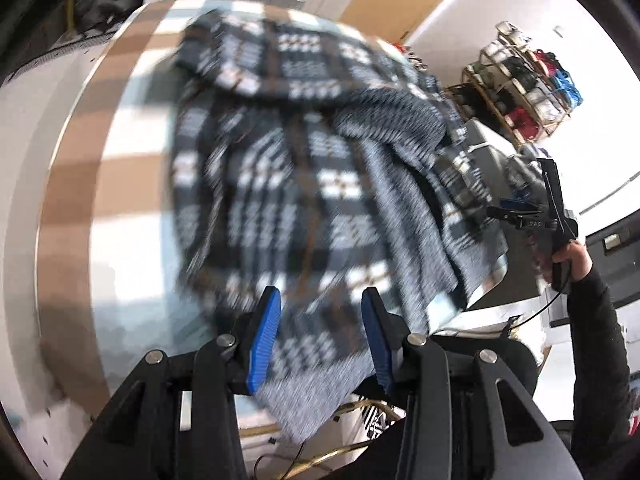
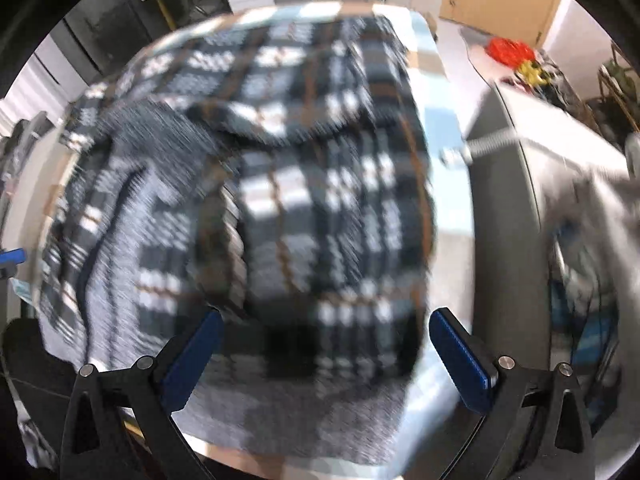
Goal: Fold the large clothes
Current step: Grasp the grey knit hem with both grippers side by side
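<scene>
Beneath both tongs we see a table with a checked cloth (image 1: 132, 184), and on it lies the plaid shirt (image 1: 280, 184), rumpled and blurred. Our left tongs (image 1: 320, 336) stand apart above its near hem, gripping nothing. Our right tongs (image 2: 326, 354) are wide apart, the shirt just ahead between the fingers. Beside them stands a grey cabinet (image 2: 504, 208).

The plaid garment (image 1: 304, 184) is covering most of the table (image 1: 132, 184) ahead of the left gripper (image 1: 320, 332), whose blue pads are standing apart over the near hem. Left of it, a bare strip of tabletop is lying open. To its right, the right gripper (image 1: 532, 216) is occupying the space. Right of the right gripper (image 2: 324, 356), a grey cabinet (image 2: 504, 208) is blocking passage.
</scene>
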`<state>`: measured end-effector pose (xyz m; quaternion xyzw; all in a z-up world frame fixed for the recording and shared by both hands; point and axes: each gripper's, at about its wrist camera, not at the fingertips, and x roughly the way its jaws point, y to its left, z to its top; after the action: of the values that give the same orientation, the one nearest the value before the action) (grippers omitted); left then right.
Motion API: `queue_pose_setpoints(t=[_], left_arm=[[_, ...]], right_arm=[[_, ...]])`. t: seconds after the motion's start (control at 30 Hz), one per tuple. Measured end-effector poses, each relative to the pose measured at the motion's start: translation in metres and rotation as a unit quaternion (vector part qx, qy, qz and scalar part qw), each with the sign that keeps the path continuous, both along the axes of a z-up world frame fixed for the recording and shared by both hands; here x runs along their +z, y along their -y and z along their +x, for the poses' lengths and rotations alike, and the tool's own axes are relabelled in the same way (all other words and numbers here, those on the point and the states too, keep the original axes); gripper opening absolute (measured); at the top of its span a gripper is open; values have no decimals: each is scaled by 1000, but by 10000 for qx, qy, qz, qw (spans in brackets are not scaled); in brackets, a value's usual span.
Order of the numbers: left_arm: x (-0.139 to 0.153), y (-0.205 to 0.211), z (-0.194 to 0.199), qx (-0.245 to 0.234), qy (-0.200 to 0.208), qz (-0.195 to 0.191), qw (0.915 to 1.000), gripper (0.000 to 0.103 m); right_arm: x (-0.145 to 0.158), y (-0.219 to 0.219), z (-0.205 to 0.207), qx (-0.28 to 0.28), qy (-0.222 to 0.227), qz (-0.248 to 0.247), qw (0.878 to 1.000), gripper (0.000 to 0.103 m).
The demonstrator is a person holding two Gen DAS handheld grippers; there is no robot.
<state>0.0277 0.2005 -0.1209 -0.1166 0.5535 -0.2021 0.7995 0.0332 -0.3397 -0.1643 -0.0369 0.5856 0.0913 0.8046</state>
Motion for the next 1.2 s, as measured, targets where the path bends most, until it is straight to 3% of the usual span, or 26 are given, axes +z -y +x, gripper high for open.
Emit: queue_pose_setpoints(t=[0.07, 0.23, 0.43, 0.47, 0.53, 0.6, 0.63, 0.7, 0.93, 1.03, 1.2], left_arm=[[-7, 2, 0, 89, -117, -30, 9999, 36], [-19, 6, -6, 440, -290, -154, 9985, 36], [-24, 6, -13, 624, -406, -273, 9969, 36], [-26, 7, -12, 604, -436, -247, 9969, 36], [-27, 9, -14, 567, -365, -152, 9976, 36], [-25, 9, -14, 506, -276, -326, 9978, 36], [-25, 9, -15, 491, -232, -465, 9974, 36], [-26, 9, -16, 503, -232, -558, 9969, 37], [-21, 28, -14, 320, -63, -383, 9987, 37], [-24, 38, -2, 152, -80, 229, 9996, 37], [-21, 31, 18, 174, -61, 785, 9967, 37]], right_arm=[[-9, 6, -6, -30, -100, -167, 9998, 103], [-24, 18, -16, -165, -369, -37, 9992, 103], [-25, 13, -37, -184, -61, -37, 9998, 102], [-23, 10, -43, -138, 20, -20, 9999, 98], [-16, 2, -53, 5, 218, 12, 9998, 80], [-10, -5, -62, 178, 404, 137, 9989, 30], [-9, -11, -68, 272, 512, 93, 9983, 22], [-8, -21, -78, 318, 688, -83, 9971, 16], [-3, -46, -104, 443, 786, 174, 9958, 13], [1, -61, -115, 744, 819, -11, 9939, 13], [4, -82, -131, 995, 815, -41, 9917, 13]])
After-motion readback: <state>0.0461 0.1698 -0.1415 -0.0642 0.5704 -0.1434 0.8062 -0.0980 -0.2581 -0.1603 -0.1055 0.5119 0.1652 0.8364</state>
